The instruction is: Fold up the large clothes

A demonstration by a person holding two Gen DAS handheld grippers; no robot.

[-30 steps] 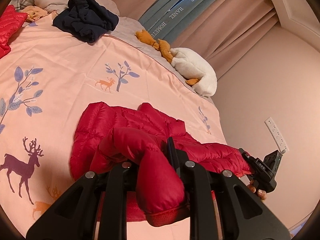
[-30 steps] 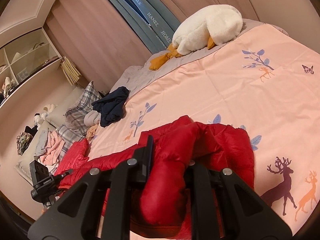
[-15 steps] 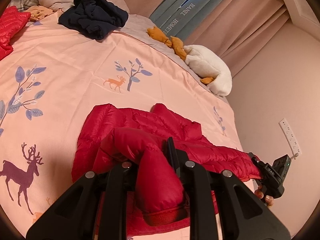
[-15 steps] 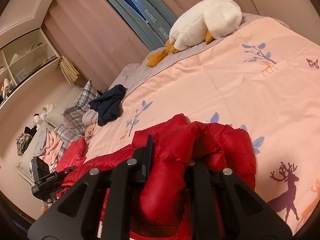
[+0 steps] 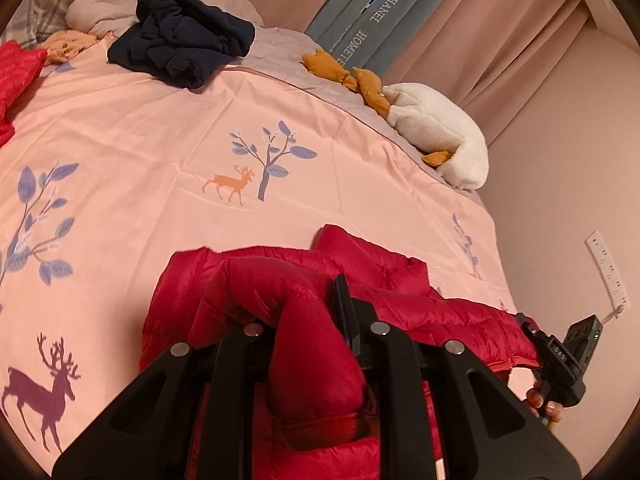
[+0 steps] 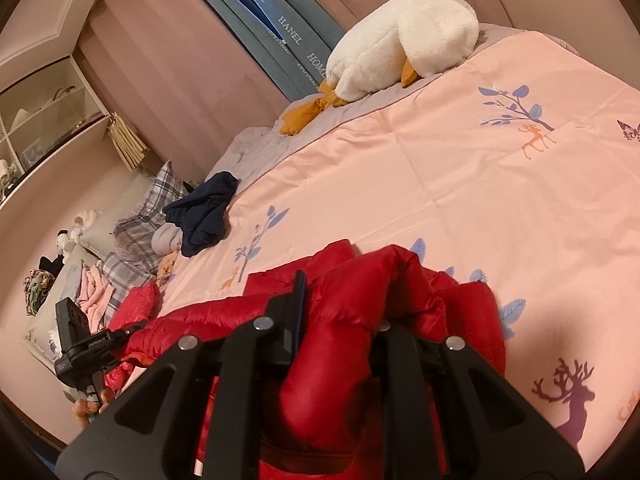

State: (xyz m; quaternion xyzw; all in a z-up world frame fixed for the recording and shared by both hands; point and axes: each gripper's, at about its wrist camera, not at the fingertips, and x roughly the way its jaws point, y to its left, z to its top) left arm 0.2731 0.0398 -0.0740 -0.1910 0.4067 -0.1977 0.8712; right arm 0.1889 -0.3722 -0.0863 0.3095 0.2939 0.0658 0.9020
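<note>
A red puffer jacket (image 5: pixel 380 276) lies on the pink bedspread (image 5: pixel 160 152) near its front edge. My left gripper (image 5: pixel 304 320) is shut on a bunched fold of the jacket, which bulges out between the fingers. My right gripper (image 6: pixel 340 320) is shut on another fold of the same jacket (image 6: pixel 460 304). In the left wrist view the right gripper (image 5: pixel 560 356) shows at the far right, at the jacket's end. In the right wrist view the left gripper (image 6: pixel 80 344) shows at the far left. The fingertips are mostly buried in the fabric.
A navy garment (image 5: pixel 184 48) lies at the far side of the bed. A white plush goose (image 6: pixel 400 44) lies near the curtains. Another red garment (image 5: pixel 16 80) sits at the left edge. Plaid pillows (image 6: pixel 136 232) and shelves (image 6: pixel 36 112) stand beyond the bed. A wall socket strip (image 5: pixel 606 268) is on the right.
Both grippers have moved forward over the bed with the jacket folds still held; the jacket's far edge has drawn nearer and the view tilts up towards the curtains.
</note>
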